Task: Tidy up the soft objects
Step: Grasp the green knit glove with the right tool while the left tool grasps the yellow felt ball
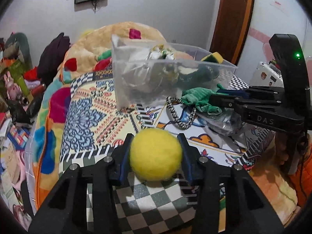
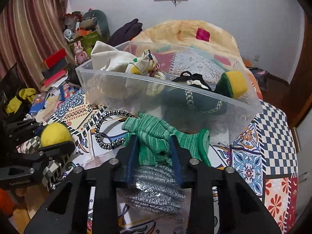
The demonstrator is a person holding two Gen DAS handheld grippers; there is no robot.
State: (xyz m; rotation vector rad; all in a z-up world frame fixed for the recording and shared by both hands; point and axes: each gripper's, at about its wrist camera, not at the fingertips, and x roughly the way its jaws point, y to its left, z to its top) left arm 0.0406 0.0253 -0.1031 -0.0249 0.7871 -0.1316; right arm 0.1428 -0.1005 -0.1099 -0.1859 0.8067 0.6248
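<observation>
My left gripper (image 1: 155, 138) is shut on a yellow felt ball (image 1: 156, 155), held above the patterned bedspread; the ball also shows in the right wrist view (image 2: 54, 134). My right gripper (image 2: 153, 139) is shut on a green knitted cloth (image 2: 154, 134), just in front of a clear plastic bin (image 2: 195, 91). From the left wrist view, the right gripper (image 1: 212, 97) grips the green cloth (image 1: 197, 95) to the right of the bin (image 1: 136, 81). The bin holds white cloths, a dark pouch and a yellow-green sponge (image 2: 234, 83).
A black-and-white braided cord (image 2: 109, 128) lies on the bed before the bin. A grey knit item in plastic (image 2: 156, 191) lies under my right gripper. A checkered cloth (image 1: 154, 198) lies under the ball. Clutter and books (image 2: 54, 64) are at the left.
</observation>
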